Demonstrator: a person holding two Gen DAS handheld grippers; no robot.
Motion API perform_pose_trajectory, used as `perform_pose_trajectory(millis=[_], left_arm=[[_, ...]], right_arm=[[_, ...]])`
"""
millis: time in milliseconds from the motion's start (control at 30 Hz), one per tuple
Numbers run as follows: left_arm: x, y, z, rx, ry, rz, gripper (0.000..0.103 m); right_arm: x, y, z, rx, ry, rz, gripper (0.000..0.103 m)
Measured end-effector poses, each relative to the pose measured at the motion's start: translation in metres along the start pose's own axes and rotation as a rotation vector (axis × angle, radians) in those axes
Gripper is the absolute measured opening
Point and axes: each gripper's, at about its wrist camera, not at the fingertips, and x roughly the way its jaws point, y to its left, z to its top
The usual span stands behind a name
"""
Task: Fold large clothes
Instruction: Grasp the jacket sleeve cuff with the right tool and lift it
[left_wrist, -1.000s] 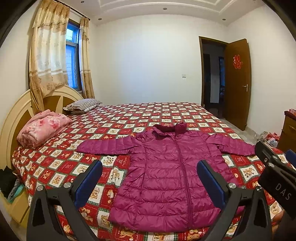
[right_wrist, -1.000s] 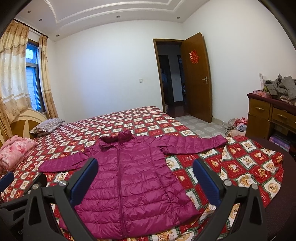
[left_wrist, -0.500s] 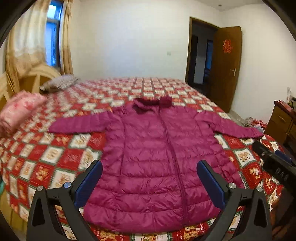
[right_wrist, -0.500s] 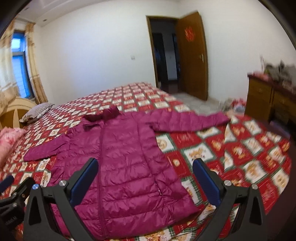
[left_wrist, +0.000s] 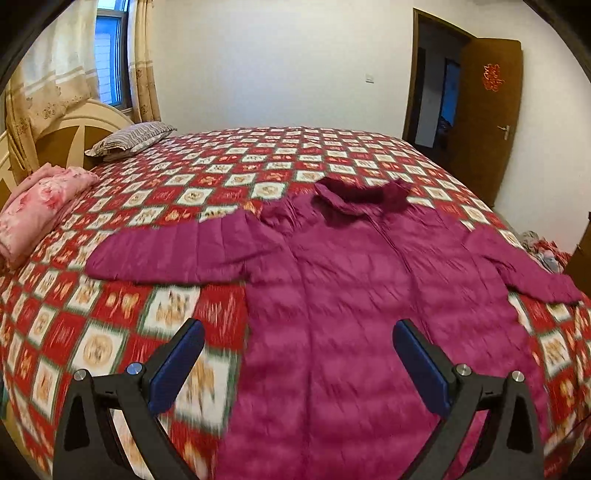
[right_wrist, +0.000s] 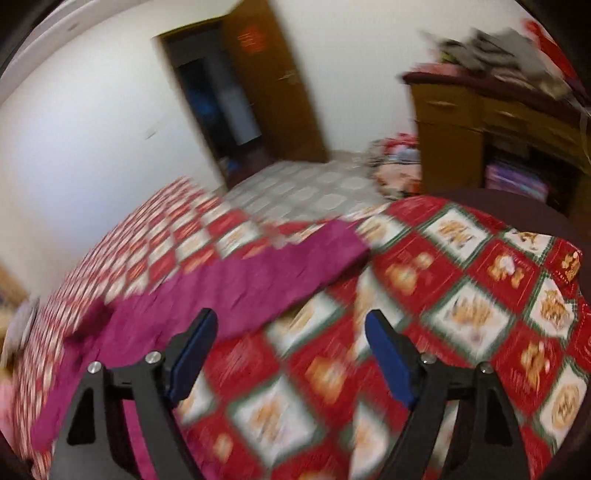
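A magenta puffer jacket (left_wrist: 351, 295) lies flat and face up on the bed, collar toward the far side, both sleeves spread out. My left gripper (left_wrist: 298, 332) is open and empty, low over the jacket's lower left body. My right gripper (right_wrist: 291, 321) is open and empty, above the bedspread just in front of the jacket's right sleeve (right_wrist: 258, 280), whose cuff ends toward the bed's edge. The right wrist view is blurred.
The bed has a red checked bedspread (left_wrist: 110, 332). A folded pink quilt (left_wrist: 37, 210) and a striped pillow (left_wrist: 129, 138) lie by the headboard. A wooden dresser (right_wrist: 498, 122) piled with clothes stands to the right. An open door (left_wrist: 484, 110) is at the back.
Both grippers have moved down and closer to the bed. The left view has shifted toward the jacket's left sleeve. The right gripper has swung right toward the right sleeve and tilted.
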Motion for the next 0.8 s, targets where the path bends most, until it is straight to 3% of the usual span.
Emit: perform_pose_trajectory(millis=[67, 200, 333, 433, 467, 533, 600, 800], left_arm=[[0.024, 0.004, 0.011, 0.004, -0.005, 0.020, 0.102], [0.070, 0.014, 0.023, 0.007, 0.001, 0.061, 0.102], [0.108, 0.024, 0.020, 0.002, 0.014, 0.103, 0.102], [0.130, 0.027, 0.013, -0.003, 0.026, 0.122, 0.102], [0.135, 0.027, 0.011, 0.000, 0.030, 0.130, 0.102], [0.144, 0.025, 0.007, 0.012, 0.039, 0.143, 0.102], [0.155, 0.025, 0.000, 0.017, 0.061, 0.147, 0.102], [0.172, 0.026, -0.006, 0.003, 0.131, 0.118, 0.102]], right_arm=[[0.027, -0.014, 0.015, 0.036, 0.009, -0.060, 0.085], [0.077, -0.028, 0.027, 0.079, 0.070, -0.135, 0.075], [0.112, -0.024, 0.024, 0.070, 0.113, -0.161, 0.071], [0.134, -0.017, 0.018, 0.034, 0.156, -0.161, 0.051], [0.137, -0.015, 0.017, 0.012, 0.150, -0.185, 0.048], [0.140, -0.011, 0.017, -0.039, 0.125, -0.197, 0.031], [0.138, -0.010, 0.015, -0.065, 0.117, -0.204, 0.021], [0.142, -0.006, 0.015, -0.103, 0.126, -0.223, 0.011]])
